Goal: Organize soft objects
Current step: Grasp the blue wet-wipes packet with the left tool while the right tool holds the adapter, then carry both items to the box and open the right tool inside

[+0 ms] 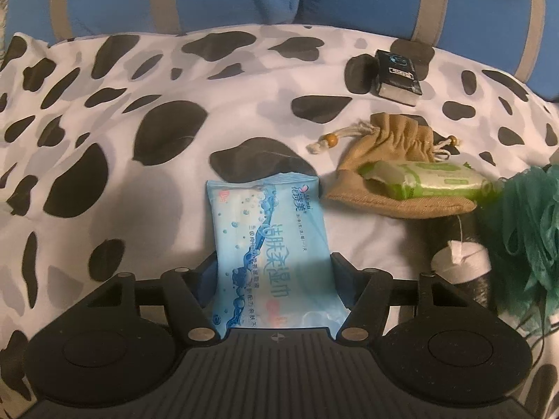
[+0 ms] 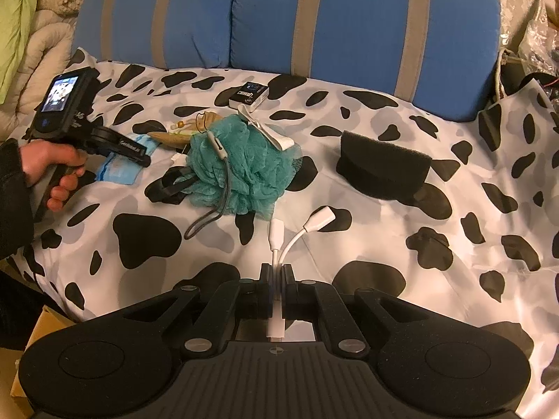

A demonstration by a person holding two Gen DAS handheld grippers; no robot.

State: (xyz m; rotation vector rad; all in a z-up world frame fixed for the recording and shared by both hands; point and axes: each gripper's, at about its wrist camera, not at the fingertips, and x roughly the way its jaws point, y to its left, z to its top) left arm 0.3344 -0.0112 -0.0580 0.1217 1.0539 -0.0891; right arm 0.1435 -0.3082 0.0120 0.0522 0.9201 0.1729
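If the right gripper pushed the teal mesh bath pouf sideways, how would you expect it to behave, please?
The teal mesh pouf would probably squash and slide, since its netting looks airy and light. It might drag the grey strap draped over it. The white folded item resting on top could slip off.

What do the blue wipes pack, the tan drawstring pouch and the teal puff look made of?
Blue wipes pack: glossy printed plastic film, judging by its sheen and crimped top edge.
Tan drawstring pouch: coarse woven cloth, likely burlap or linen; matte, gathered folds.
Teal puff: bunched nylon-like mesh netting, probably a bath sponge.
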